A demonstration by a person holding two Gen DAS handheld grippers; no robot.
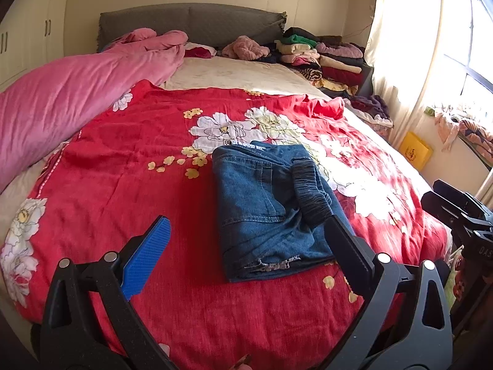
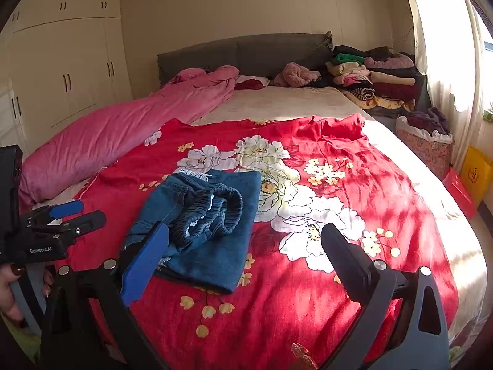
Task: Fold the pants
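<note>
Through my left wrist camera, my left gripper (image 1: 246,243) stood spread wide and empty above the near edge of the bed; the folded jeans (image 1: 271,212) lay flat on the red floral sheet (image 1: 160,160) between my two fingers, nearer the right finger, whose tip overlapped the dark elastic waistband (image 1: 311,191) on top. A pink quilt (image 1: 71,101) ran along the left edge of the bed, a pile of folded clothes (image 1: 323,58) sat at the far right corner by the grey headboard (image 1: 191,21), and my right gripper (image 1: 462,212) showed at the frame's right edge, its jaw state not readable there. Nothing lay between my fingers and the jeans. Through my right wrist camera, my right gripper (image 2: 246,246) was likewise wide apart and holding nothing; the jeans (image 2: 212,240) lay ahead and left, just behind my blue left fingertip. Only this view showed the white wardrobe (image 2: 67,71) beyond the left edge of the bed, a basket of clothes (image 2: 428,145) off the right edge, my left gripper (image 2: 67,215), and the person's hand (image 2: 9,293) gripping it.
</note>
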